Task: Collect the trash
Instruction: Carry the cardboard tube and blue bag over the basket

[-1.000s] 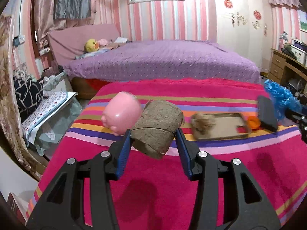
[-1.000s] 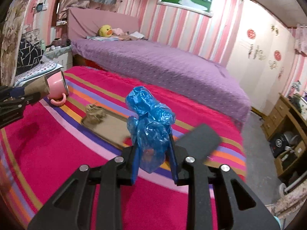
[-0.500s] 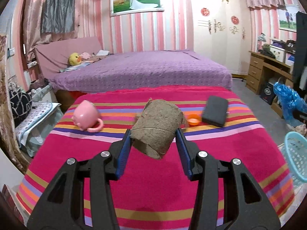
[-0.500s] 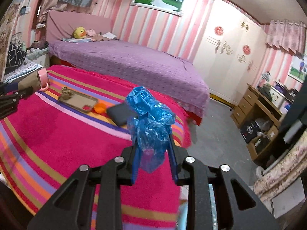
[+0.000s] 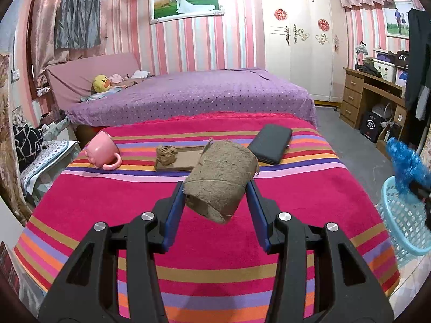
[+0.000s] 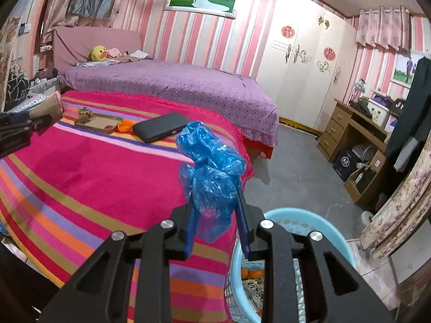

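My left gripper (image 5: 216, 188) is shut on a brown fibrous paper roll (image 5: 221, 179), held above the striped red bedspread (image 5: 161, 242). My right gripper (image 6: 215, 196) is shut on a crumpled blue plastic bag (image 6: 212, 167), just above the rim of a light blue basket (image 6: 323, 231) on the floor at the bed's right side. The basket (image 5: 398, 228) and the blue bag (image 5: 406, 167) also show at the right edge of the left wrist view. A brown crumpled wad (image 5: 166, 154) lies on a brown tray (image 5: 188, 158).
A pink mug (image 5: 103, 152) lies on its side at the left. A black case (image 5: 270, 144) lies to the right of the tray, and an orange piece (image 6: 125, 126) lies beside the tray. A purple bed (image 5: 188, 94) is behind and a wooden desk (image 5: 371, 94) at the right.
Both grippers have pulled back from the tray toward the bed's near right side. The right gripper with the blue bag has come over the blue basket. Both holds are unchanged.
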